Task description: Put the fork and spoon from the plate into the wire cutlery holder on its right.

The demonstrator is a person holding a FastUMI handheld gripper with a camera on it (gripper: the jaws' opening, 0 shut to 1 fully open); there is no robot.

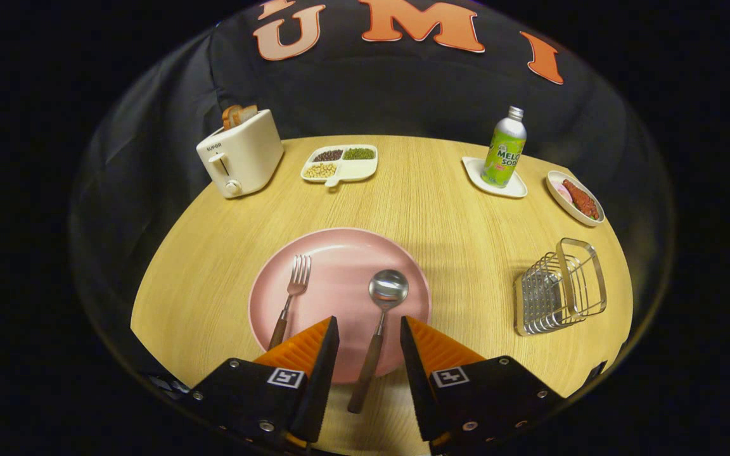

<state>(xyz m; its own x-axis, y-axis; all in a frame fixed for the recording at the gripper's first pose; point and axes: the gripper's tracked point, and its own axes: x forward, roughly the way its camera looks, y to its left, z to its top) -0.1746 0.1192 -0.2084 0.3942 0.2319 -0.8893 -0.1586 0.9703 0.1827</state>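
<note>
Two pieces wait on the pink plate [339, 253]: the fork [290, 301] on its left half and the spoon [377, 329] on its right, both with handles pointing back toward you. Your gripper [369, 326] hangs wide open and empty, and the spoon's wooden handle lies in the gap between the fingers [305, 348], touching neither as far as I can judge.

So the spoon looks like your first pick. Come down straight, keep the handle centred between the pads, and close on the wood, not the thin metal neck, which would likely slip. Grip near the middle of the handle, since the bowl end is heavier and may tip the spoon down. Lift clear of the plate rim before you swing right to the holder [558, 288], which stands well apart from the plate.

Some things are hard to read. The fork's handle end is covered by your left finger. The holder's wires blur together, so you cannot tell where its opening faces. How high the fingers hang above the spoon is unclear too.
</note>
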